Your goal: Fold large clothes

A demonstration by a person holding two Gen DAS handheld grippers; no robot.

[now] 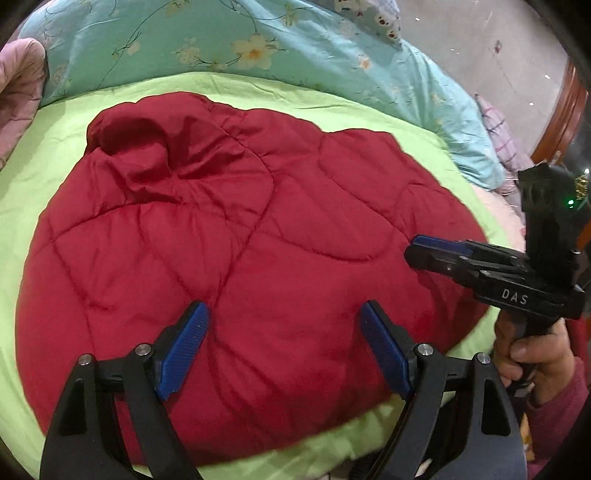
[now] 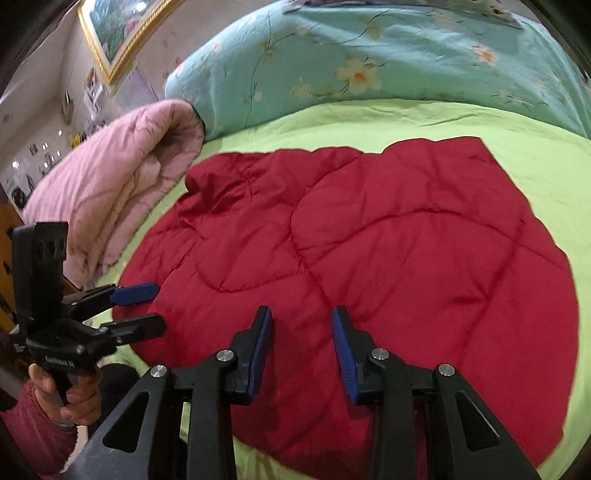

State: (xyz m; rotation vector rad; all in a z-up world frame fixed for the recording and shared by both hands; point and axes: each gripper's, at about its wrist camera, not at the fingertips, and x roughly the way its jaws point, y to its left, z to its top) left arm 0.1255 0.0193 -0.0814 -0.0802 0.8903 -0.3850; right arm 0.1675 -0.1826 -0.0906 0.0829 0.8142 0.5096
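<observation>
A red quilted padded garment (image 1: 229,240) lies folded and spread flat on a lime green sheet (image 1: 37,173); it also shows in the right wrist view (image 2: 406,236). My left gripper (image 1: 284,332) hovers open and empty above the garment's near edge; it shows from the side in the right wrist view (image 2: 147,306). My right gripper (image 2: 303,332) is open and empty above the garment's near part; in the left wrist view (image 1: 424,251) it sits over the garment's right edge. Neither gripper holds cloth.
A turquoise floral quilt (image 1: 221,40) is bunched behind the sheet. A rolled pink quilt (image 2: 110,192) lies at the left of the bed. A framed picture (image 2: 118,33) hangs on the wall. A plaid pillow (image 1: 498,125) lies at the right.
</observation>
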